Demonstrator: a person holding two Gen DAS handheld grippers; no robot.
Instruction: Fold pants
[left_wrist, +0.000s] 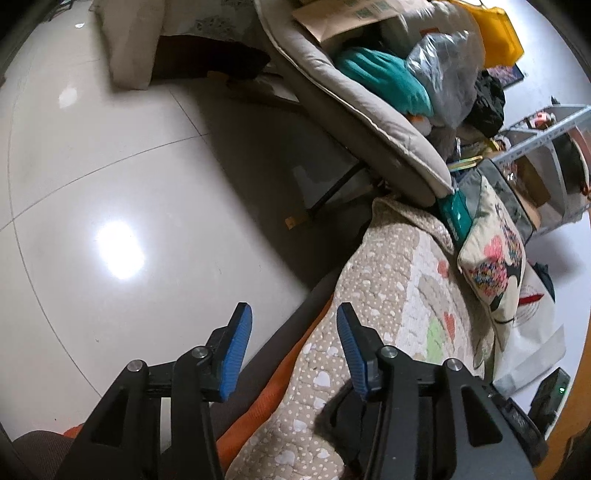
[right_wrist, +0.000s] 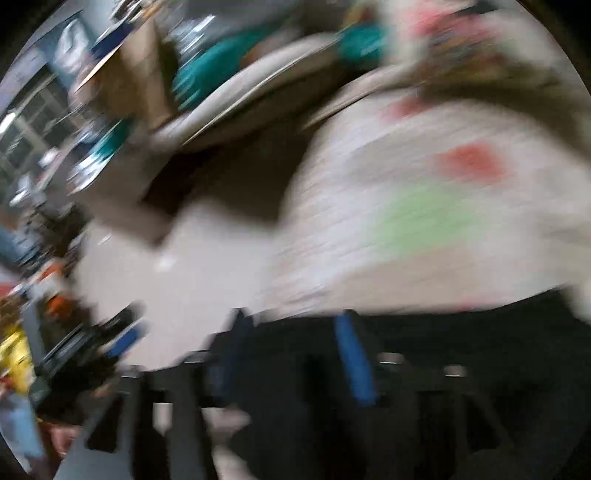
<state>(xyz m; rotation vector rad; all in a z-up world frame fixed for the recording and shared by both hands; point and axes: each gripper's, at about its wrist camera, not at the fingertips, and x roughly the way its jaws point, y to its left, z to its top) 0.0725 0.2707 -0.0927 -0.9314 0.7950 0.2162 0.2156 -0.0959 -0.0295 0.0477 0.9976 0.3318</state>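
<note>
In the left wrist view my left gripper (left_wrist: 294, 325) is open and empty, its blue pads spread wide. It hovers over the front edge of a sofa covered by a beige heart-print quilt (left_wrist: 384, 295). No pants show in this view. The right wrist view is heavily motion-blurred. My right gripper (right_wrist: 291, 332) stands open with blue pads apart, over dark fabric (right_wrist: 461, 332), likely the black pants, lying on the quilt (right_wrist: 406, 203). I cannot tell if anything is between the pads.
A glossy tiled floor (left_wrist: 110, 184) lies left of the sofa. A printed cushion (left_wrist: 491, 254) sits on the sofa. A padded lounge chair (left_wrist: 369, 110) piled with bags, a teal item and cardboard stands behind. A metal shelf (left_wrist: 546, 147) is at far right.
</note>
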